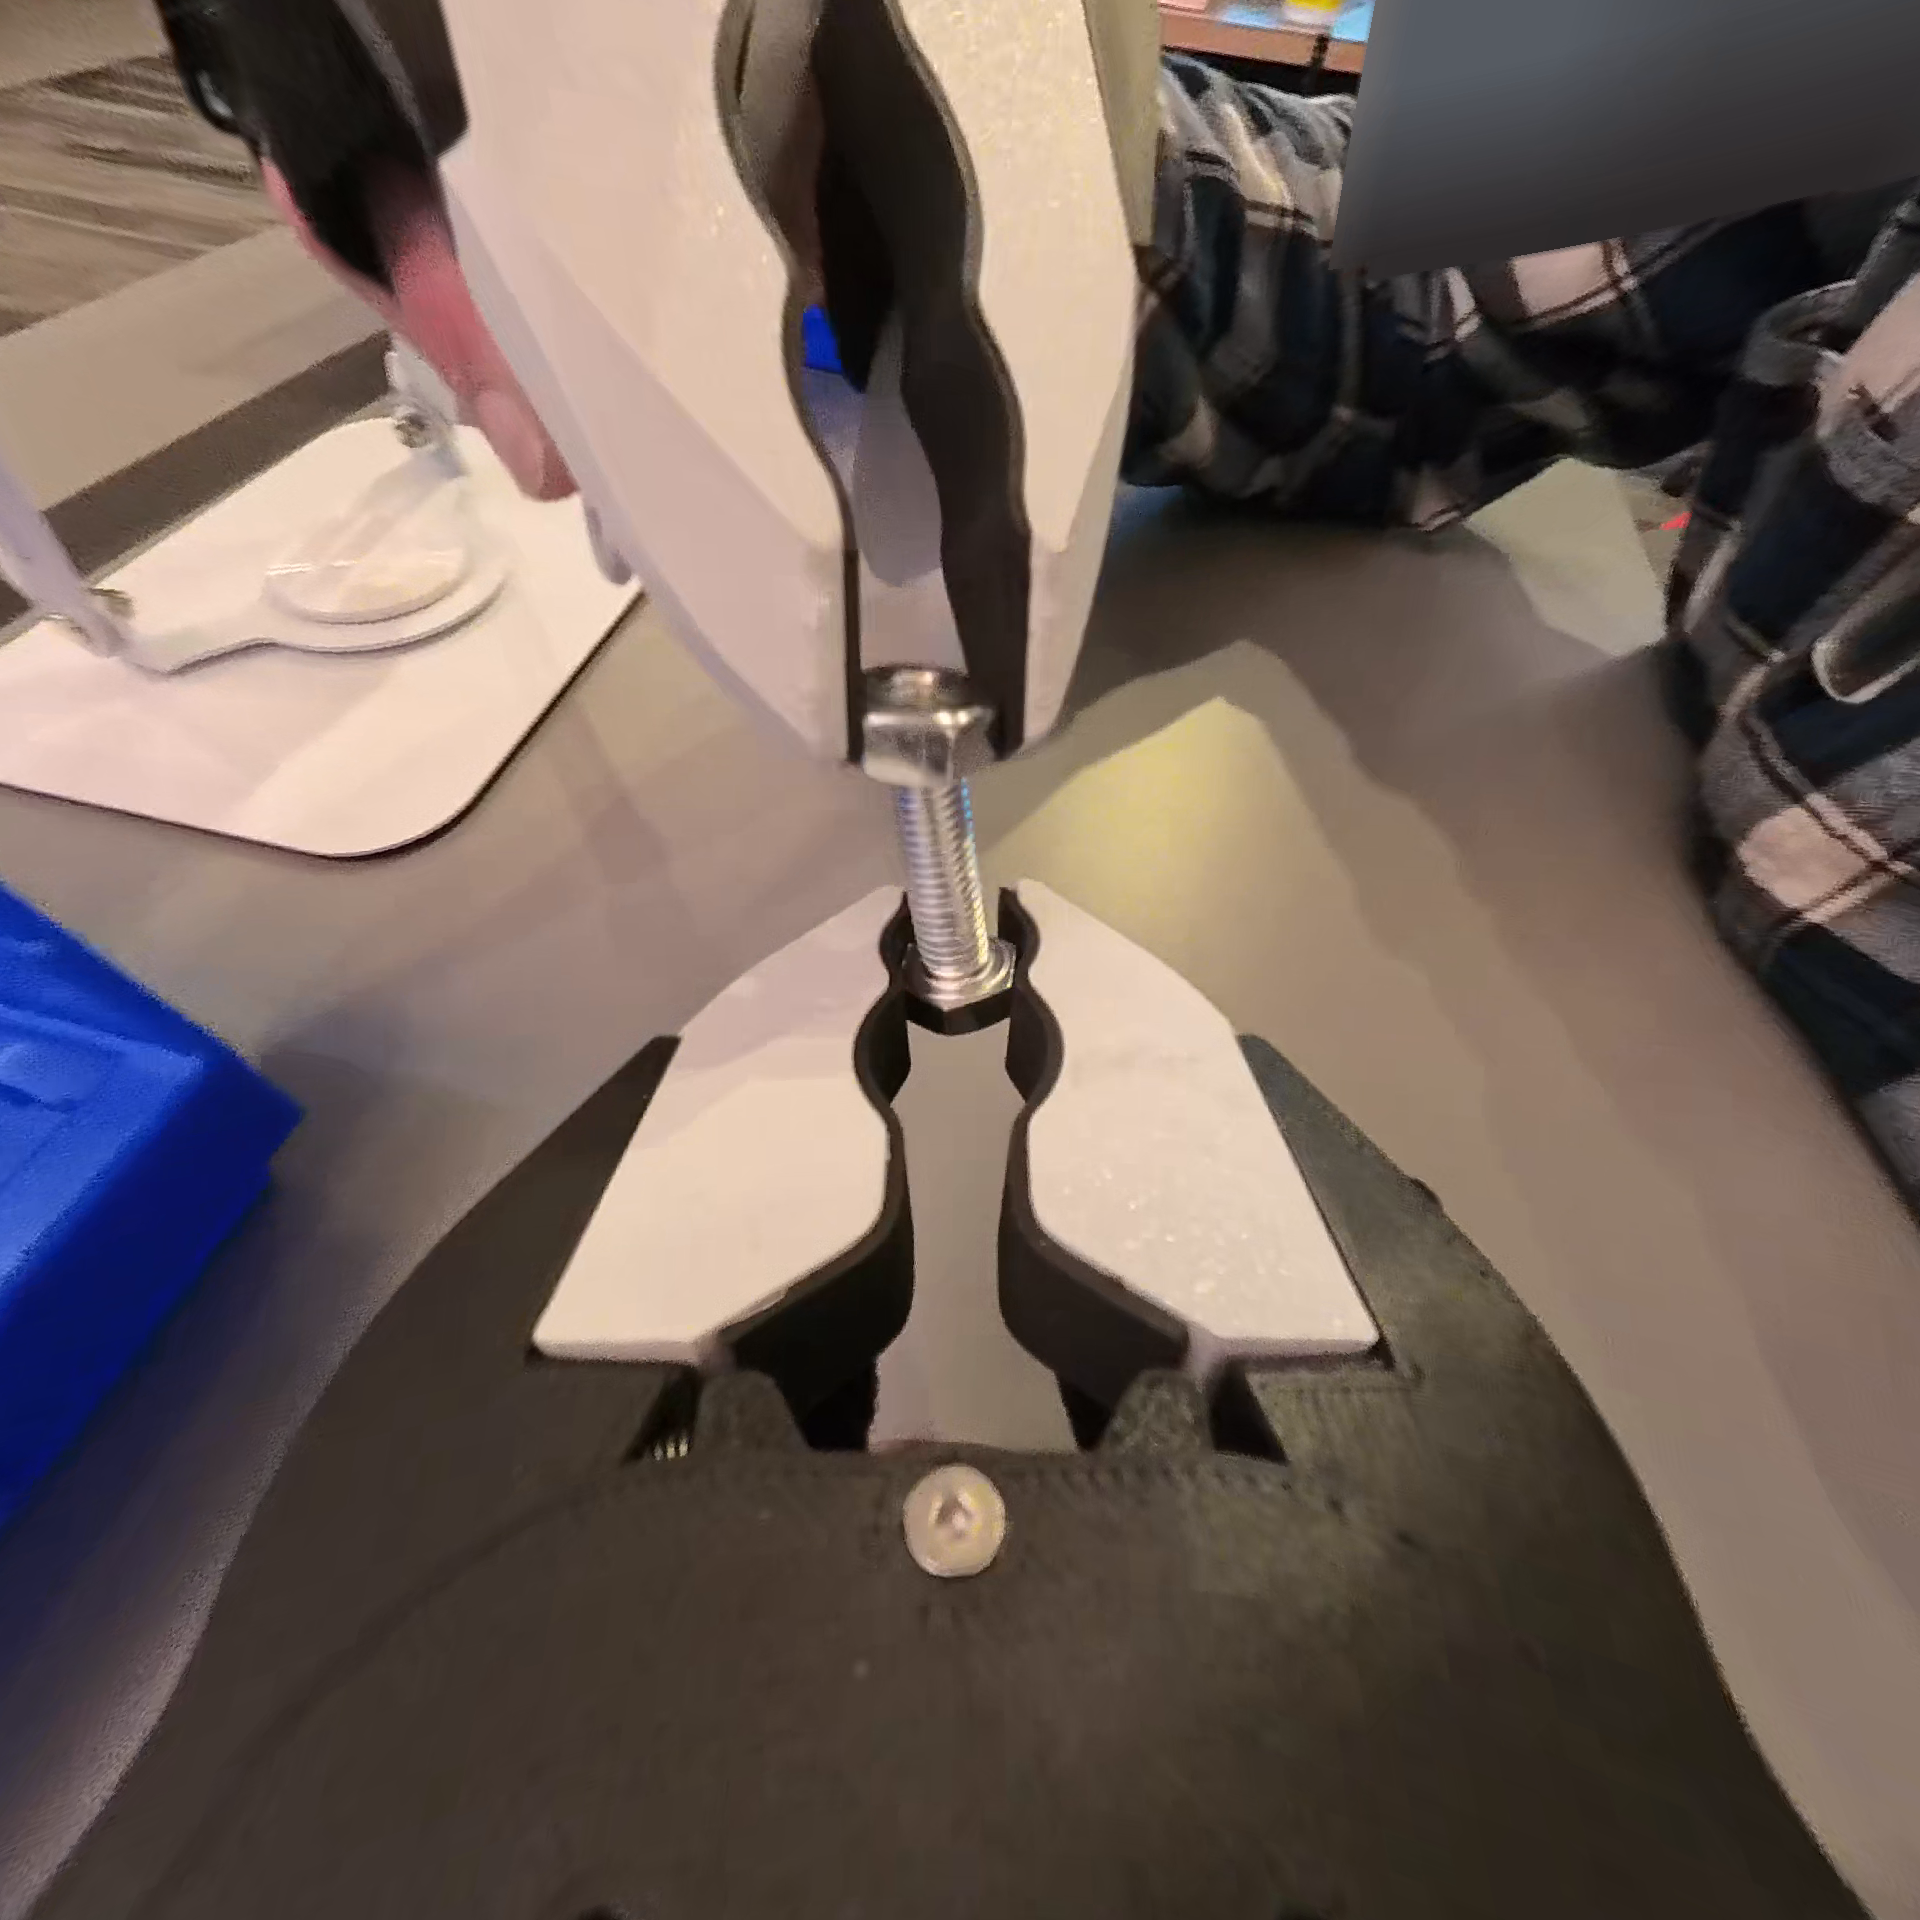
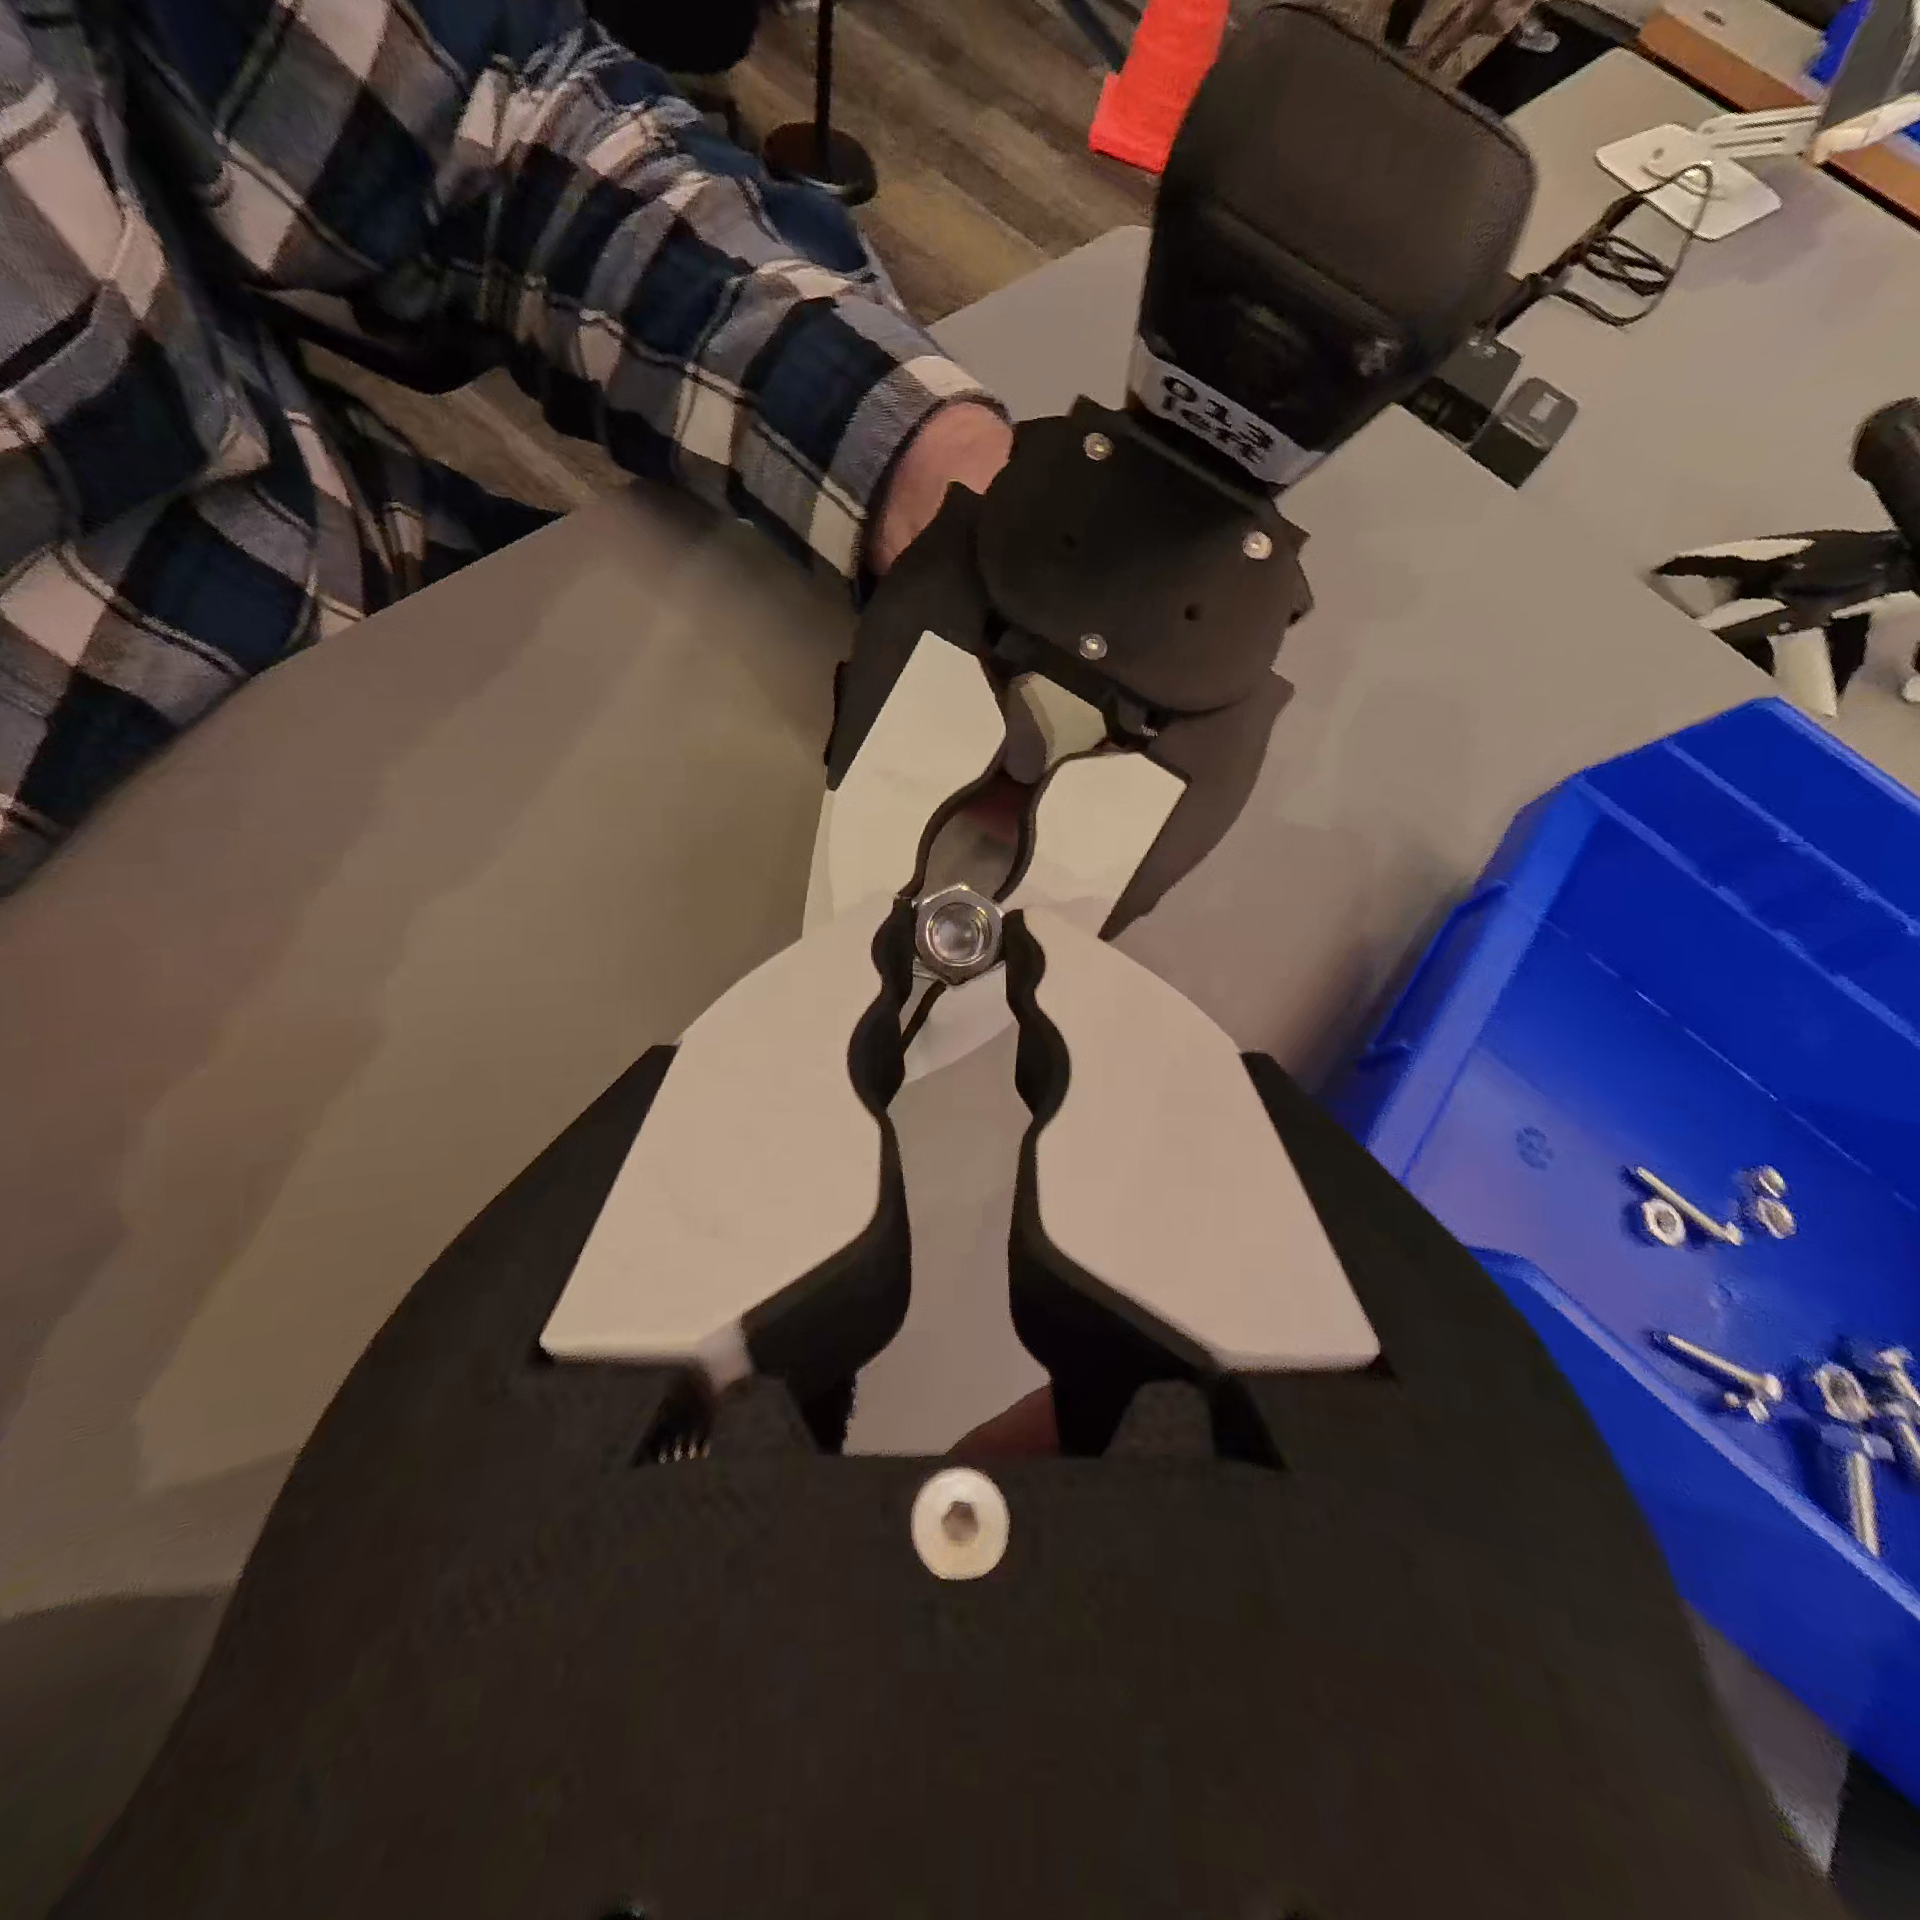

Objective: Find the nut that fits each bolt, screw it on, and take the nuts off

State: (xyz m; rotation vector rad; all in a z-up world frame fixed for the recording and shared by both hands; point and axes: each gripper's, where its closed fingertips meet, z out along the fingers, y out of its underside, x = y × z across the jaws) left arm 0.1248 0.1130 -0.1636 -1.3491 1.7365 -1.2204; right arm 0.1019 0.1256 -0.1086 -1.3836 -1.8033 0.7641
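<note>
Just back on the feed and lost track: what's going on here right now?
A person works two handheld grippers over a grey table. The right gripper clamps a silver bolt by its hex head. The left gripper grips a nut sitting near the end of the thread. Spare nuts and bolts lie in the blue bin.

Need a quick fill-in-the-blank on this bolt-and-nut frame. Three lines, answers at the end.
1. The left tool is closed on a silver hex ___ threaded onto the bolt.
2. The right tool holds that bolt by its ___.
3. Spare bolts and nuts lie in a ___ bin.
Answers: nut; head; blue.
</note>
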